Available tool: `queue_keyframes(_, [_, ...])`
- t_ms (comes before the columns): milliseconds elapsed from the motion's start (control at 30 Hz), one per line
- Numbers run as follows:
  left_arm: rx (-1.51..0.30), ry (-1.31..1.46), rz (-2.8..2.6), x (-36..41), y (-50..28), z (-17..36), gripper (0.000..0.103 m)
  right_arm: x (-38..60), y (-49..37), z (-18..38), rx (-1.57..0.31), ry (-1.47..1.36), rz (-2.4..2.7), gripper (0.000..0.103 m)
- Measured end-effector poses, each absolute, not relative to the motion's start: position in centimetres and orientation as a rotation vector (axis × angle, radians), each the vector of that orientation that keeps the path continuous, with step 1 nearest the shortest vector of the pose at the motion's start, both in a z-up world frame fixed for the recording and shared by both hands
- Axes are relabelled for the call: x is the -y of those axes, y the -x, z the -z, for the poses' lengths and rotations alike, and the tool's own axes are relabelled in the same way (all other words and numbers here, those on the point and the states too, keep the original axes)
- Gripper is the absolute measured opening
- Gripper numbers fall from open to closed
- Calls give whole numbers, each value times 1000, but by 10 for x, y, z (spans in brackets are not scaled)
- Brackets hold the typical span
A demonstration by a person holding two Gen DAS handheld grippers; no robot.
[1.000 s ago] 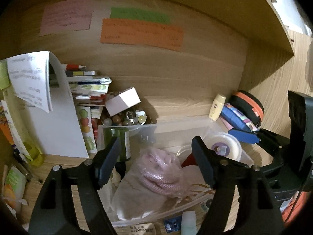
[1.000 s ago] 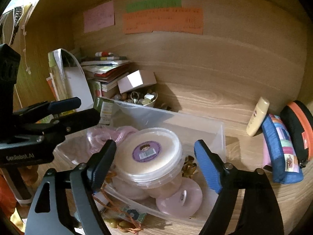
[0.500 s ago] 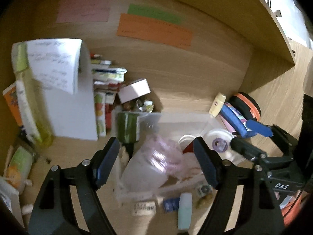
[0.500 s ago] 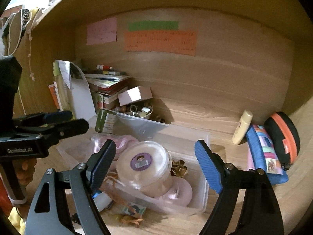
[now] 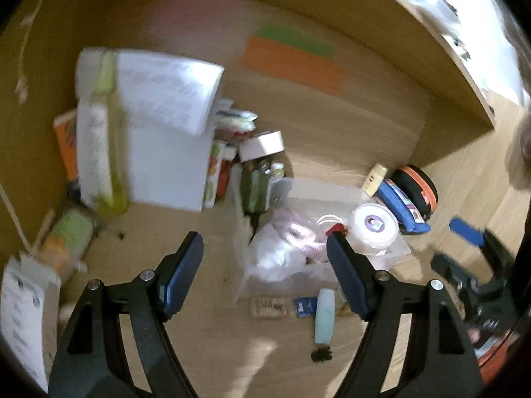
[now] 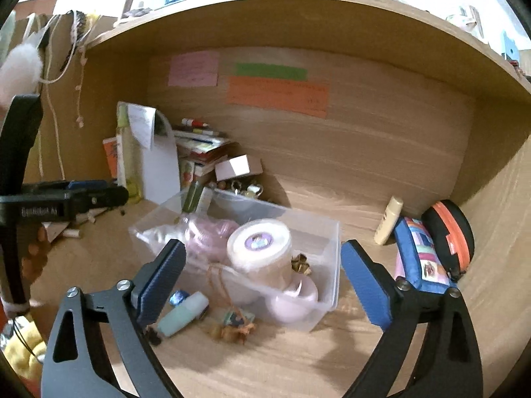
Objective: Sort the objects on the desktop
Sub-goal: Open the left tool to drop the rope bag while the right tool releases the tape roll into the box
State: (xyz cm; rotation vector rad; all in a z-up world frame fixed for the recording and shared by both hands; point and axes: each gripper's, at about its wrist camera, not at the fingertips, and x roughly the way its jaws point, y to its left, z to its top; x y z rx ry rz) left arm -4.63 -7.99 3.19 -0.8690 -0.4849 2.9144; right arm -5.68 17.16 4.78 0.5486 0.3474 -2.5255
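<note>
Both our claws have pulled back from the clear plastic bin (image 6: 318, 232), which filled the lower views a second ago and now sits farther off on the tabletop (image 6: 298, 358). We hold the left claw (image 5: 265, 265) wide and empty above the bin's near left side, and the right claw (image 6: 262, 275) wide and empty in front of it. Inside the bin we see a round white tub (image 6: 259, 245) with a purple label, a pink cord (image 6: 209, 235) in a clear bag beside it, and a pink roll (image 6: 295, 301) against the front wall. Just outside the front wall lie a pale green tube (image 6: 184, 313) and a small brown trinket (image 6: 232, 326). To the right, apart from the bin, a cream bottle (image 6: 388, 220) leans by a blue pencil case (image 6: 421, 255) and a black and orange pouch (image 6: 448, 232). Behind the bin stand a stack of books (image 6: 199, 146) and a small white box (image 6: 237, 165)
</note>
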Motion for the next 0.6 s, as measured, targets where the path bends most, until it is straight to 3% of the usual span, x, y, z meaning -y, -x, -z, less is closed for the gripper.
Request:
queue_keyframes(67, [554, 897, -2863, 88, 45, -27, 76, -174, 53, -43, -355, -572, 2519, 94])
queue_keyframes(433, [329, 978, -2920, 70, 46, -2, 76, -182, 52, -2, -399, -753, 2448, 94])
queue_keyframes(600, [171, 1171, -2840, 49, 57, 25, 62, -180, 58, 19, -425, -858, 2383, 94])
